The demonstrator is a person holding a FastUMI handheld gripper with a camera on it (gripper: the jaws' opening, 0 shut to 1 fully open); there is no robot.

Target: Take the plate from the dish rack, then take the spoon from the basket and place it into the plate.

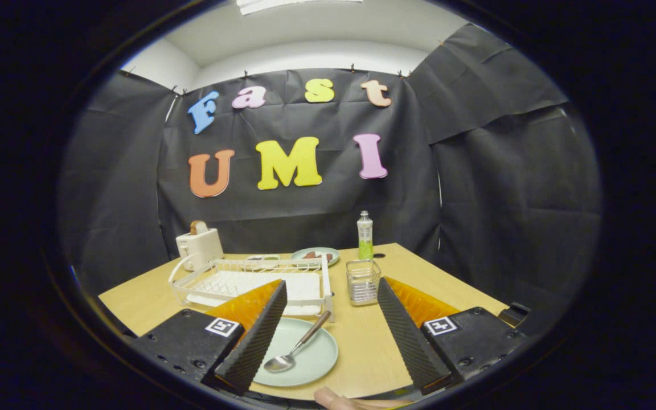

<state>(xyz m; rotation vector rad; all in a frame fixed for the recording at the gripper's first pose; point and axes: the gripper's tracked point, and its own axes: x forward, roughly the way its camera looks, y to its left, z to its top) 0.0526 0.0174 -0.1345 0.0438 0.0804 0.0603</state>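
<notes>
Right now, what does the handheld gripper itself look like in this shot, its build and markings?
The gripper has two wedge-shaped fingers with finely ribbed inner faces, standing apart with nothing between them. Each finger is backed by a translucent orange piece and sits on a black block fixed with screws. Each block carries a square black-and-white fiducial tag. No cable is visible.

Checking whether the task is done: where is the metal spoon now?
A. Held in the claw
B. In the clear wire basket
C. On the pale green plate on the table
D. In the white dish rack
C: the metal spoon lies on the pale green plate in front of the white dish rack, while the claw is open and holds nothing.
</notes>
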